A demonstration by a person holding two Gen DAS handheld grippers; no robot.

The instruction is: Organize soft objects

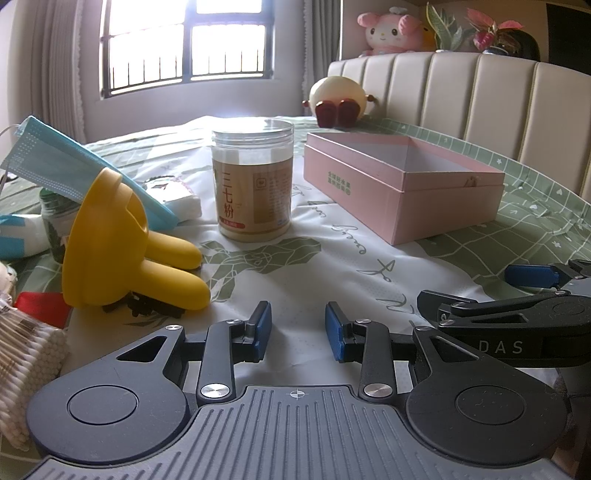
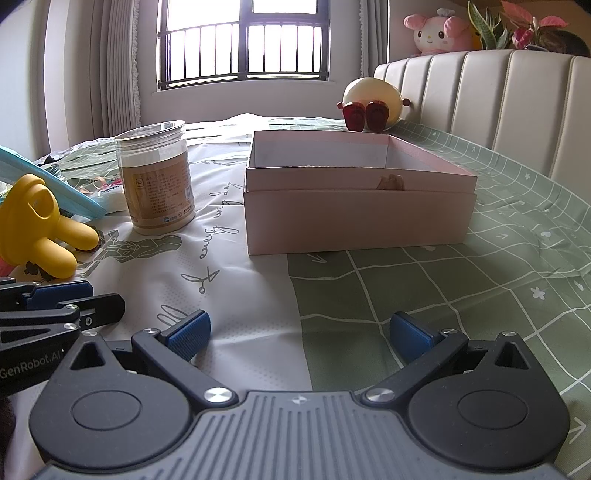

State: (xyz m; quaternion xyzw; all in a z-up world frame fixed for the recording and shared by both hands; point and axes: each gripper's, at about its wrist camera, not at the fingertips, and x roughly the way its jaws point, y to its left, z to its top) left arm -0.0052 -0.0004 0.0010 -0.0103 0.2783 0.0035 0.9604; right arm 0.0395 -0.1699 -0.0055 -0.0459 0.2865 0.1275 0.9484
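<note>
Ahead of empty jaws: pink box (image 2: 360,221).

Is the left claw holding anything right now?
No, the left claw is open over the bedsheet with only bare fabric between its blue pads.

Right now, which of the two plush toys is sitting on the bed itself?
The cream round plush toy with dark red feet sits on the bed cover, against the headboard. The pink plush toy sits higher, on top of the headboard.
</note>
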